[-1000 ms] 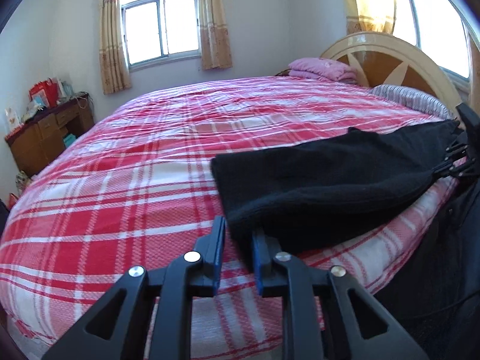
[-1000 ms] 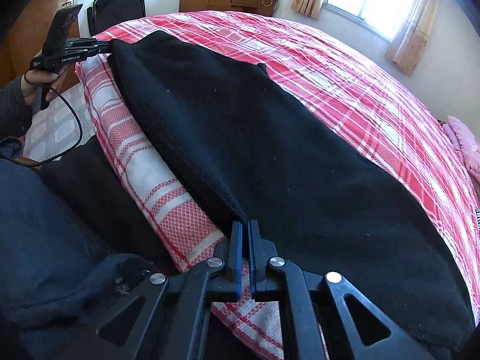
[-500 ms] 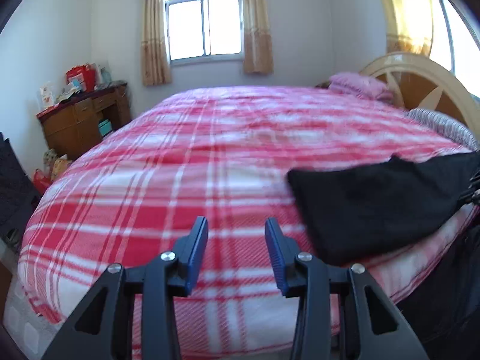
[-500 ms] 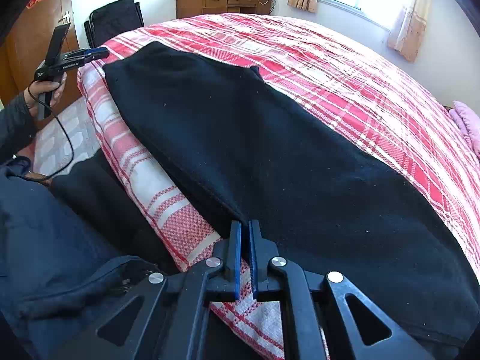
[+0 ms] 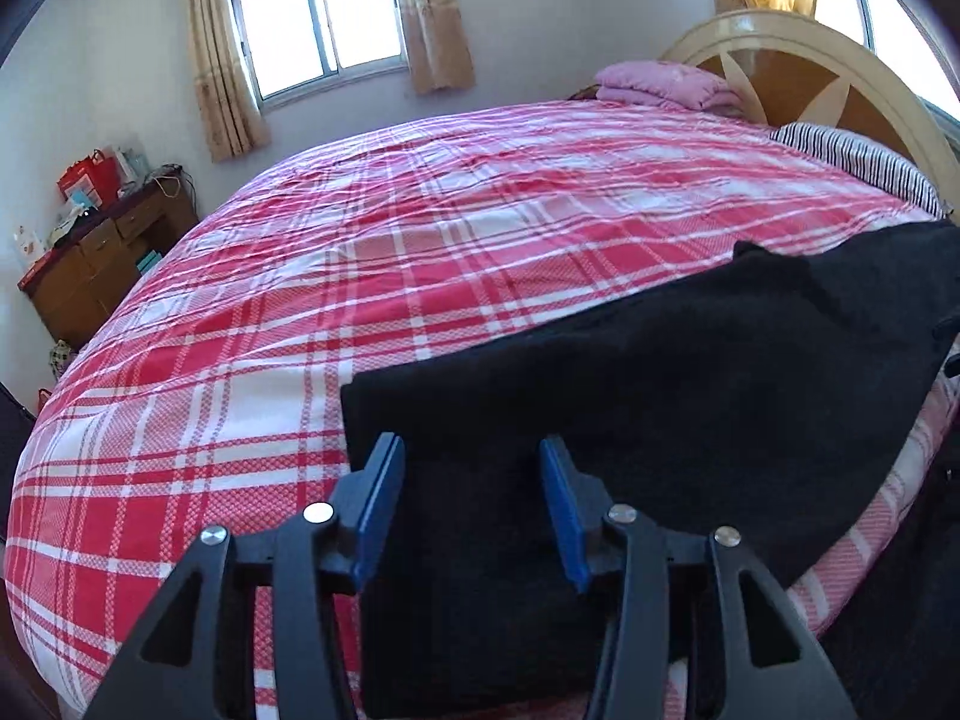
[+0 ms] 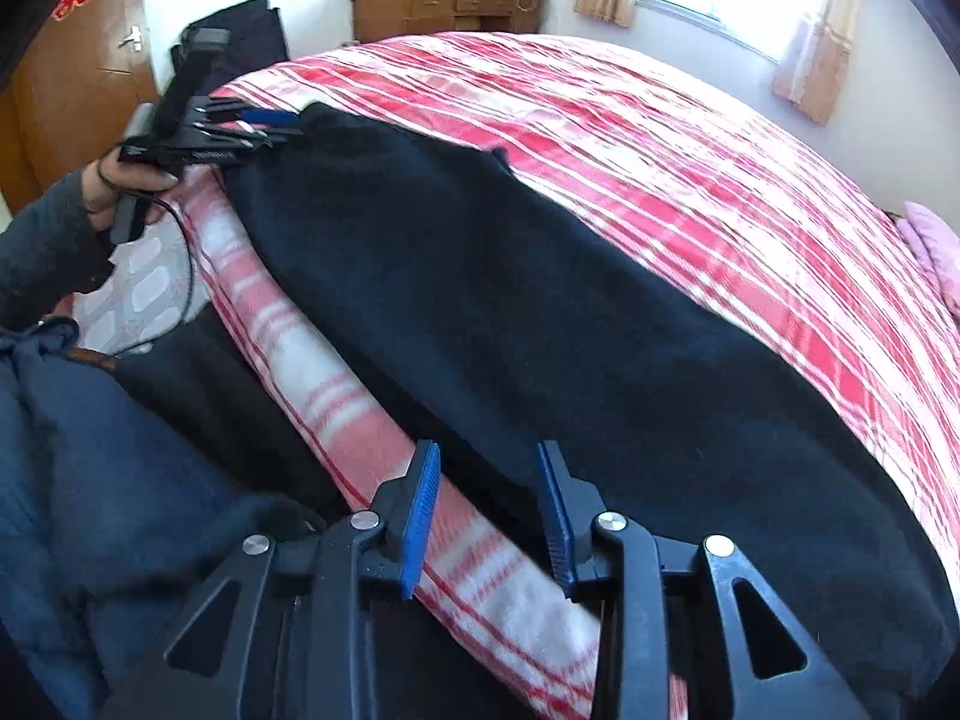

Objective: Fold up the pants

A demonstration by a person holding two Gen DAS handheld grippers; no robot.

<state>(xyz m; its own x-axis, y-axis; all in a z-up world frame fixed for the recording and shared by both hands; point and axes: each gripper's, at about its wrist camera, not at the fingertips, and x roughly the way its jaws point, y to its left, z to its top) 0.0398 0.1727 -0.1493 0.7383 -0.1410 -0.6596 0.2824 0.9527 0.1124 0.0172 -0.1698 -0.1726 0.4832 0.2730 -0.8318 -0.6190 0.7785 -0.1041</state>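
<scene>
Black pants (image 5: pixel 690 396) lie flat along the near edge of a bed with a red and white plaid cover (image 5: pixel 420 228). My left gripper (image 5: pixel 471 486) is open, its blue pads hovering over one end of the pants. My right gripper (image 6: pixel 489 498) is open over the near edge at the other end of the pants (image 6: pixel 540 300). The left gripper also shows in the right wrist view (image 6: pixel 264 126), held in a hand at the far end of the pants.
A pink folded blanket (image 5: pixel 666 84) and a striped pillow (image 5: pixel 852 156) lie by the round headboard (image 5: pixel 804 54). A wooden dresser (image 5: pixel 102 258) with clutter stands by the wall. A black chair (image 6: pixel 240 30) and the person's dark clothing (image 6: pixel 120 450) lie beside the bed.
My right gripper has opened and let go of the pants edge. My left gripper, open half a second ago and off to the side, has swung back over the pants end.
</scene>
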